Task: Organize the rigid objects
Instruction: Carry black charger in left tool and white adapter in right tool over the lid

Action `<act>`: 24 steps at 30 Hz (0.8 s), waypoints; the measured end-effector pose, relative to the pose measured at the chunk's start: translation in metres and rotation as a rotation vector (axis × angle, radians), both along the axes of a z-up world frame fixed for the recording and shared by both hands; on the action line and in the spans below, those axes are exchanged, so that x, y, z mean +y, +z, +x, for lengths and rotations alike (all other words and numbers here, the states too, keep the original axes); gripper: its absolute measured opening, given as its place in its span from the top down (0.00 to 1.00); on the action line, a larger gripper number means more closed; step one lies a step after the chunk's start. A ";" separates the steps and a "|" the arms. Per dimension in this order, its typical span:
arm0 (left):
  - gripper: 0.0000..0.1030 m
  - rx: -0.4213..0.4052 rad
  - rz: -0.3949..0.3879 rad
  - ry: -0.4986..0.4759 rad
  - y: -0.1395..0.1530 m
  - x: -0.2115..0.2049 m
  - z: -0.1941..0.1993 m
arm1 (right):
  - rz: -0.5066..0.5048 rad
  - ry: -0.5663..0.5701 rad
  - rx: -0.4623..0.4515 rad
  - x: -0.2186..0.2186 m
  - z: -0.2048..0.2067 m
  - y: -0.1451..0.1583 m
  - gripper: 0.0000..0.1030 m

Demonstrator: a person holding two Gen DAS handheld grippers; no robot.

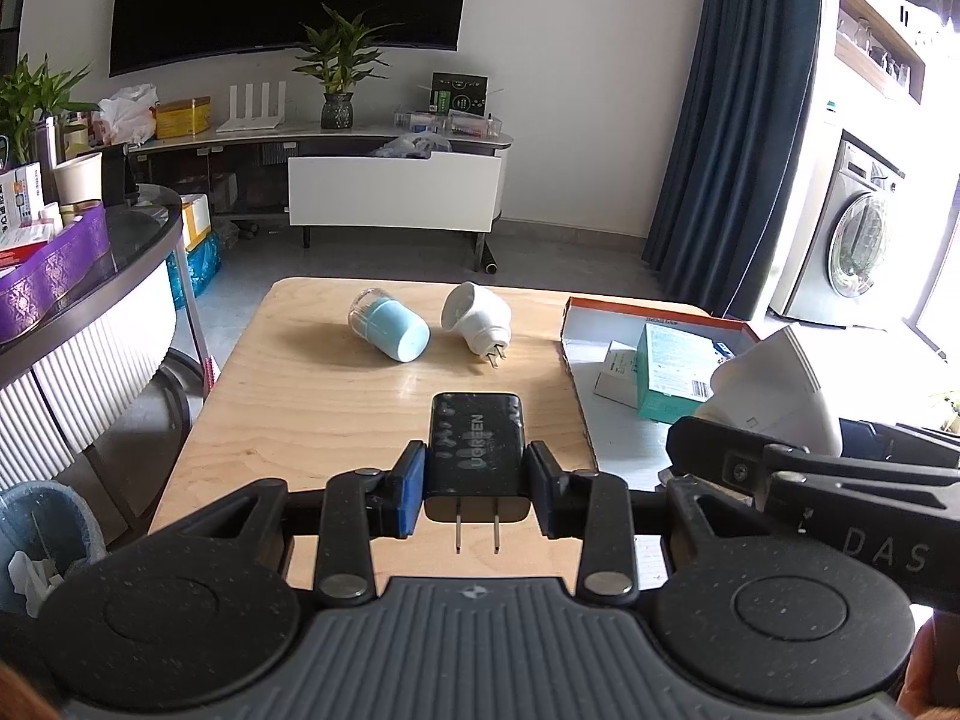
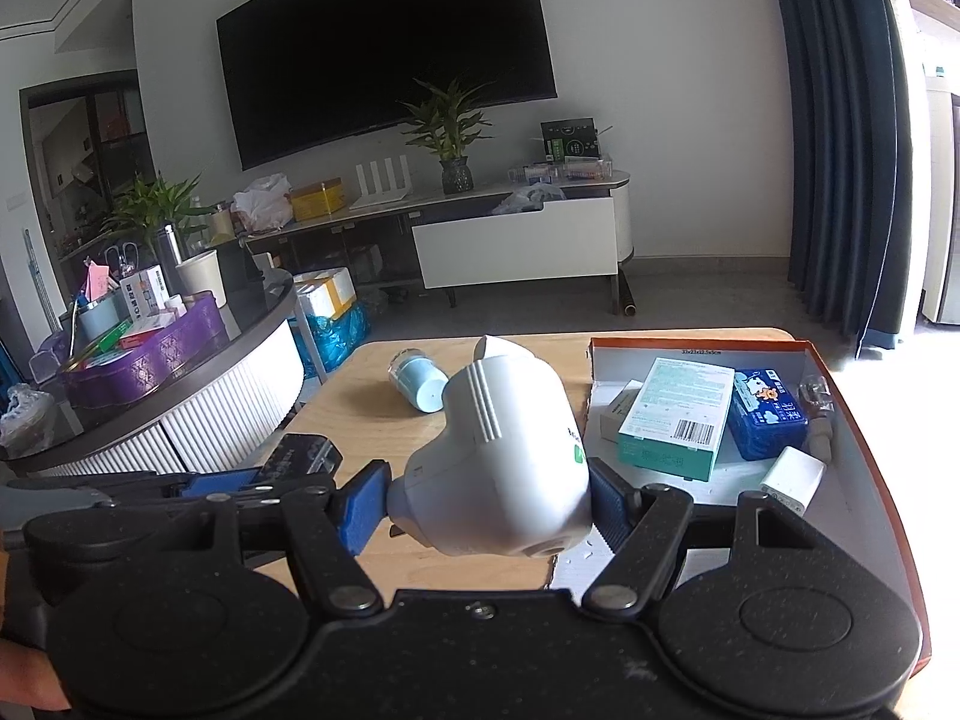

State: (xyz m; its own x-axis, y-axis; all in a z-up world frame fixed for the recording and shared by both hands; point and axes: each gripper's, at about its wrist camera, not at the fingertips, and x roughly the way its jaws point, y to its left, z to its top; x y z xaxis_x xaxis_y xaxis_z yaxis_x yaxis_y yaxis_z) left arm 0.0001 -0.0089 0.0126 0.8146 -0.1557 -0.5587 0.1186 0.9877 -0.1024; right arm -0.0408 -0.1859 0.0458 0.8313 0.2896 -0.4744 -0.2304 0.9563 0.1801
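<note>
- My left tongs point(image 1: 477, 495) pinch the black charger point(image 1: 477, 450) by its sides, prongs toward me, above the bench point(image 1: 312, 396).
- My right tongs point(image 2: 489, 501) clamp the white device point(image 2: 498, 468) beside the orange box point(image 2: 864, 414).
- I'd carry each over a bare patch of the box floor, lower it, then release.

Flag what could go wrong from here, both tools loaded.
1. The right tool pinches the rounded white plastic device on curved sides; it may twist out.
2. The left tool holds the black rectangular charger near its prong end; it may pivot.
3. The orange-rimmed cardboard box is crowded.
</note>
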 end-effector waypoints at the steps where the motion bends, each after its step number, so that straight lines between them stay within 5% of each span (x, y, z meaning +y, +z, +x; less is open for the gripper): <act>1: 0.65 0.000 0.000 -0.002 0.000 -0.001 0.000 | 0.000 -0.003 -0.001 -0.001 0.000 0.000 0.19; 24: 0.65 0.000 0.016 -0.095 -0.002 -0.031 0.004 | 0.029 -0.096 -0.001 -0.037 -0.006 -0.001 0.19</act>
